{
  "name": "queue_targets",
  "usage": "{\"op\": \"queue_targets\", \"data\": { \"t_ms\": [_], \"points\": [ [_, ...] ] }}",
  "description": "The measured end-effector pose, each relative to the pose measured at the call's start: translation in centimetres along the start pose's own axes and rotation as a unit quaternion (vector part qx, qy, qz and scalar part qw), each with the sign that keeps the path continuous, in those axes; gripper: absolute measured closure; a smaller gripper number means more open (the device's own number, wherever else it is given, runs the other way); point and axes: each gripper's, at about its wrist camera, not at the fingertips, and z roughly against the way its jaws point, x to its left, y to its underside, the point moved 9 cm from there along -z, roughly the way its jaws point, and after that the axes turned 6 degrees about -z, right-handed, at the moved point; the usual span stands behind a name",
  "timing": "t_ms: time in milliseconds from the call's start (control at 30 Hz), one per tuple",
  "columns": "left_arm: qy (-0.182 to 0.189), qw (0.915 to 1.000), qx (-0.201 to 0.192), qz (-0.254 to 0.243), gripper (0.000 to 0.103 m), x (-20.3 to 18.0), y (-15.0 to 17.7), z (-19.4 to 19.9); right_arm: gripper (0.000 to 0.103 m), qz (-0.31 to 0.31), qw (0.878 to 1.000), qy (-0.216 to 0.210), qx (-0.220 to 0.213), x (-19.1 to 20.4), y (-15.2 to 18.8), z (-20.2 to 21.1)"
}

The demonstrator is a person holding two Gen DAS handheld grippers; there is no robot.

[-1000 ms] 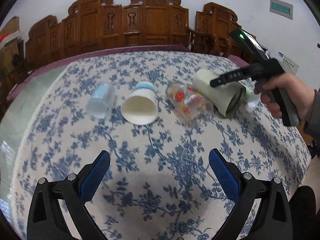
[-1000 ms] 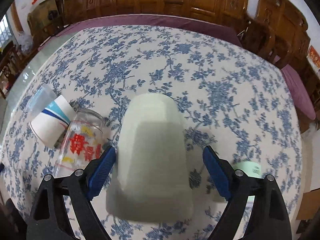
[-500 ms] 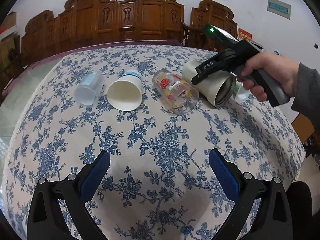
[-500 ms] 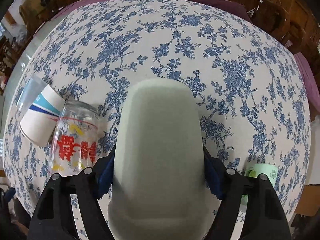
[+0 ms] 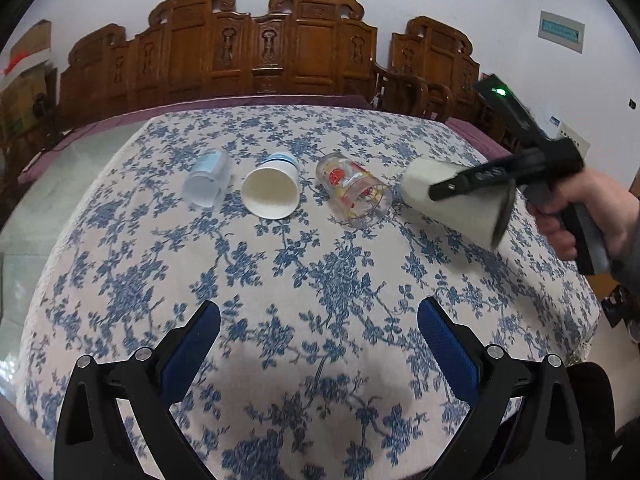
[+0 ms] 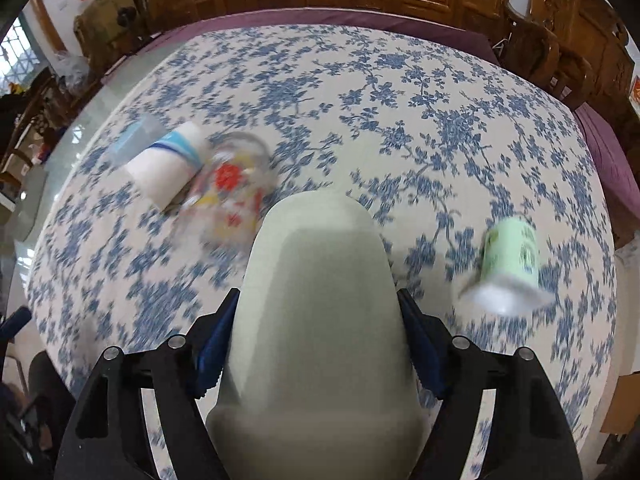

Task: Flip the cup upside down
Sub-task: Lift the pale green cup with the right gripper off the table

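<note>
1. Left wrist view: your left gripper [image 5: 319, 322] hangs low over the near part of the blue-flowered tablecloth [image 5: 304, 280], its blue pads spread wide apart with nothing between them.
2. Same view, far right: your right hand [image 5: 576, 216] grips the handle of the right gripper [image 5: 464, 190], and that tool is clenched around the pale cup [image 5: 460, 208]. The cup is tilted, closed bottom toward the middle of the table and wide mouth toward your hand; it looks lifted clear of the cloth, though blur makes the gap hard to judge.
3. Still the left view: three other vessels lie on their sides in a row across the table. From left to right they are a clear plastic cup [image 5: 208, 184], a white paper cup [image 5: 272, 192] with blue bands and its mouth facing you, and a printed glass [image 5: 354, 196] with red and yellow marks. The glass lies just beside the held cup.
4. Behind the table stand carved wooden chairs [image 5: 276, 48] against a white wall.
5. Right wrist view: your right gripper [image 6: 320, 344] has both blue pads pressed against the flanks of the pale cup [image 6: 320, 320], which fills the middle of the frame with its closed end pointing away from you.
6. Same view: a green cup [image 6: 508, 260] sits to the right on the cloth, blurred; the printed glass [image 6: 232, 196] and the white paper cup [image 6: 168, 164] lie to the left, touching or nearly so.
</note>
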Motion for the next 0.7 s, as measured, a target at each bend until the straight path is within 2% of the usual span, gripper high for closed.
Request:
{"op": "queue_targets", "data": {
  "t_ms": [133,367,533,700],
  "points": [
    [-0.006,1.0,-0.005,0.004,0.008,0.4,0.4,1.5,0.025,0.007,1.0,-0.013,-0.005,1.6,2.3,1.6],
    [-0.019,0.9997,-0.014,0.009,0.008,1.6,0.8,3.6,0.025,0.027,0.999,-0.043,-0.006,7.0,6.5,2.3],
    [-0.034,0.9991,-0.017,0.018,0.008,3.1,1.0,4.8,0.025,0.032,0.998,-0.044,-0.015,9.8,7.6,1.9],
    [-0.047,0.9984,-0.016,0.028,0.008,4.7,1.3,5.5,0.024,0.004,0.998,-0.057,-0.018,11.3,8.3,0.7]
  ]
}}
